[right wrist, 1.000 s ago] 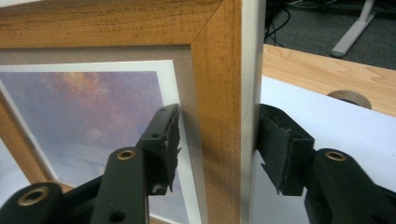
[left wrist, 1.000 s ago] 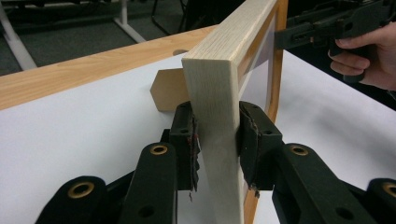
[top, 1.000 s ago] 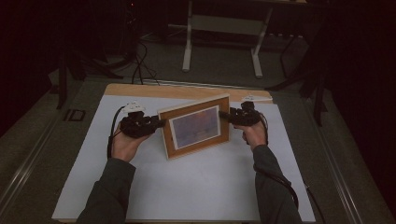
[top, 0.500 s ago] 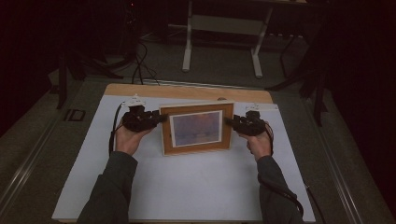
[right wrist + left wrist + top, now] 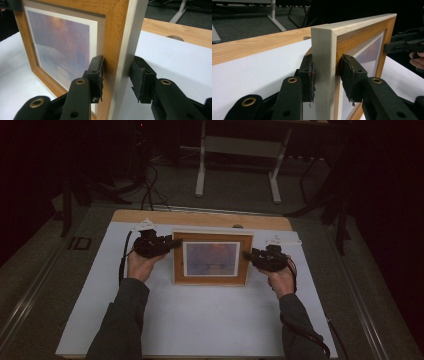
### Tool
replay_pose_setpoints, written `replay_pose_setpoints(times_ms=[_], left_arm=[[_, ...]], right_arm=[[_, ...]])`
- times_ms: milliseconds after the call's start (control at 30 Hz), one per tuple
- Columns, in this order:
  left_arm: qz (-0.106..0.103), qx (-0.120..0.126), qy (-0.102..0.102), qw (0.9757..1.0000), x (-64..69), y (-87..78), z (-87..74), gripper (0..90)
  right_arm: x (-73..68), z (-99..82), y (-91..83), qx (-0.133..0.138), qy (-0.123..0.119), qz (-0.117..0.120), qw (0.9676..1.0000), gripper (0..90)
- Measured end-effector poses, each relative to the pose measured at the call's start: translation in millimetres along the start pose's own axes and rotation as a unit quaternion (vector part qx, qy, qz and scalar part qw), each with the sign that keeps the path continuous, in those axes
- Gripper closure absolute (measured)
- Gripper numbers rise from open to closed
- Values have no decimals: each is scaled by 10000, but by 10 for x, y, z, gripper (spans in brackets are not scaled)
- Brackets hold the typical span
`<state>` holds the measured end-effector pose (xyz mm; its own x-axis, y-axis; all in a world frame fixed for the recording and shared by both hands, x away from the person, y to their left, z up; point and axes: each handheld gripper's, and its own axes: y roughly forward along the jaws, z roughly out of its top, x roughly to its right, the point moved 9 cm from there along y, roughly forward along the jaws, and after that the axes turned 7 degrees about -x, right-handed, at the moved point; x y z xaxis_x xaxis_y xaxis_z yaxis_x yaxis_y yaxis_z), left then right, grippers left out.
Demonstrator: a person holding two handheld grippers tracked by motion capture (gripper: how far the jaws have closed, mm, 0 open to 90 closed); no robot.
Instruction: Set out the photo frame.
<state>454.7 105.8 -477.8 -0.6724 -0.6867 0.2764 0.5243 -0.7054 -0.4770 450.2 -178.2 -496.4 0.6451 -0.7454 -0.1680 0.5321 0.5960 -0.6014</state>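
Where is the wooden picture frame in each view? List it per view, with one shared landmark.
High view: picture frame at table centre, between both grippers.
Left gripper view: its edge rises at centre.
Right gripper view: centre and left.
Shared landmark: white table cover.

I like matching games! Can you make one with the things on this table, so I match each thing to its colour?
Things:
1. picture frame
2. table cover
3. left hand-held gripper
4. picture inside the frame

Colours:
A. black
B. purple with an orange glow
C. white
D. light brown wood

Pairs: 1-D, 2-C, 3-A, 4-B
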Motion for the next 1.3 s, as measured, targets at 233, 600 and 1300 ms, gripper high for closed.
replay_pose_setpoints(times_ms=[233, 600, 1300], left_arm=[[66, -12, -28, 10000, 7, 0, 1, 647], [98, -56, -38, 9999, 39, -69, -21, 587], [885, -190, -210, 9957, -46, -514, -447, 522]], right_arm=[[3, -5, -4, 35, -4, 39, 10000, 632], [58, -10, -67, 135, 5, -103, 9999, 600], [273, -179, -260, 200, 368, -263, 9988, 574]])
